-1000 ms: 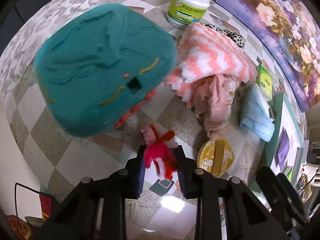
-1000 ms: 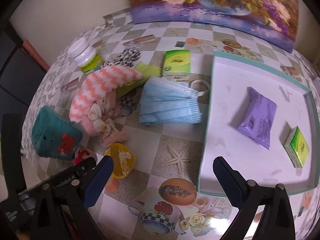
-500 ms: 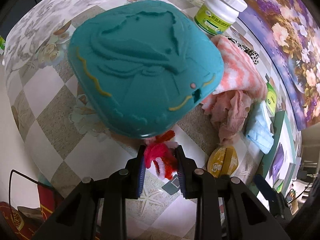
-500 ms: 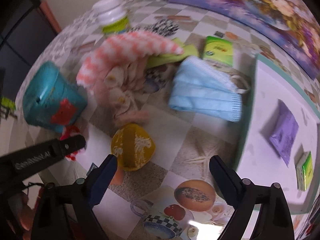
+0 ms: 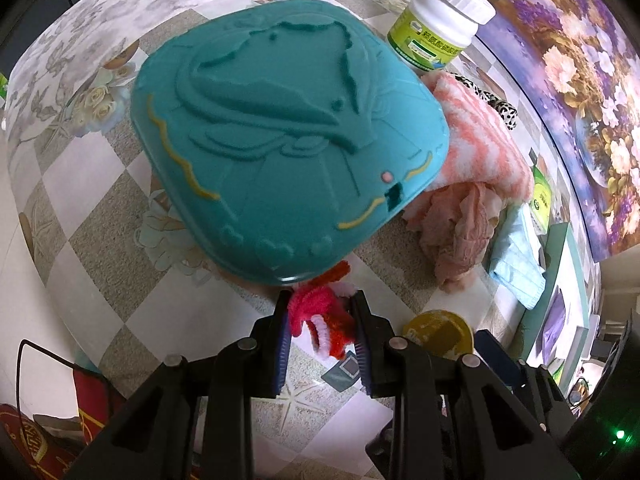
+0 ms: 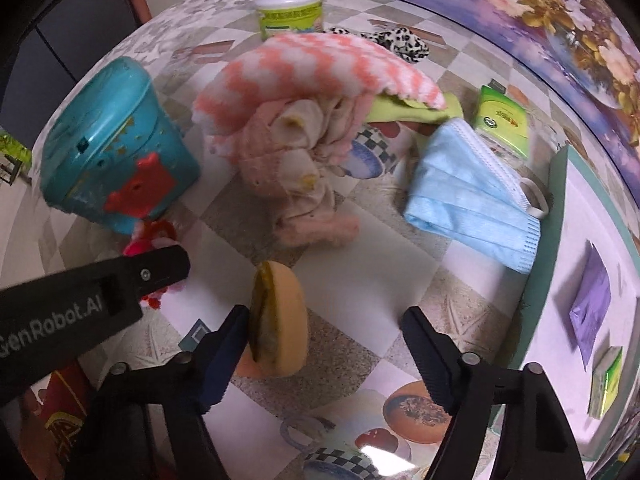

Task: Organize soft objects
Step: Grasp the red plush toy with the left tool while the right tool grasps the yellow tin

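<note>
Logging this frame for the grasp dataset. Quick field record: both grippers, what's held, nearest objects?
left gripper: shut on red-pink fuzzy toy
right gripper: open, holding nothing
between right fingers: yellow sponge, on edge, against the left finger
teal box: lid closed, just ahead of left gripper
pile: striped towel over pink cloth
blue mask: beside tray

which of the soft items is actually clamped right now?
The pink-and-red fuzzy toy, pinched in the left hand-held gripper. The striped towel, pink cloth and blue face mask lie loose on the table.
</note>
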{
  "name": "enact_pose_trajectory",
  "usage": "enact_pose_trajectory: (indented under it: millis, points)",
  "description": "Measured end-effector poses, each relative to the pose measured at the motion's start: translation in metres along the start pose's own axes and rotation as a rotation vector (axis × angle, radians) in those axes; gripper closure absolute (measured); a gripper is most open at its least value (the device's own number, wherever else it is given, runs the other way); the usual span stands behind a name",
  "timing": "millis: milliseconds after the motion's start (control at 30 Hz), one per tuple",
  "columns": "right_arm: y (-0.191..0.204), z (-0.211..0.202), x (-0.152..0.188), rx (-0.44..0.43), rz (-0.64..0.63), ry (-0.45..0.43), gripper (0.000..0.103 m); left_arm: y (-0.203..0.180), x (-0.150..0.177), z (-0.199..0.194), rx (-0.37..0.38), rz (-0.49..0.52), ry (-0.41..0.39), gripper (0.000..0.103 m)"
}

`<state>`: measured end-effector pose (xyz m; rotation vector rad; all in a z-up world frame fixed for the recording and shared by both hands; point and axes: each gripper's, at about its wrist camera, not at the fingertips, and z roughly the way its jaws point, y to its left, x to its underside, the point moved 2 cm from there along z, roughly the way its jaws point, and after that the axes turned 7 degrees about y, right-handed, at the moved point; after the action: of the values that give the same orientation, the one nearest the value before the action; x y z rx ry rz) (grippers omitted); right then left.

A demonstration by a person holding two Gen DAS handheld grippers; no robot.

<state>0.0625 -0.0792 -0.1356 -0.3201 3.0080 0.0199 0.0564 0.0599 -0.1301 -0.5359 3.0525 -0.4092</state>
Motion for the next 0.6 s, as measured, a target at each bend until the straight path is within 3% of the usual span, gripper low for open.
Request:
enact_pose_trajectory:
  millis: [100, 267, 600]
  points:
    - [0.002, -0.002, 0.0, -0.023, -0.002, -0.016, 0.034, -0.001, 0.0, -0.001, -0.003, 0.002, -0.001, 0.074]
    - [0.007, -0.008, -0.004, -0.085, -0.006, -0.034, 0.059, -0.002, 0.0, -0.002, -0.005, 0.002, -0.001, 0.074]
    - [-0.011, -0.016, -0.005, -0.119, 0.066, -0.04, 0.067, -0.011, 0.003, -0.003, -0.009, 0.022, -0.001, 0.074]
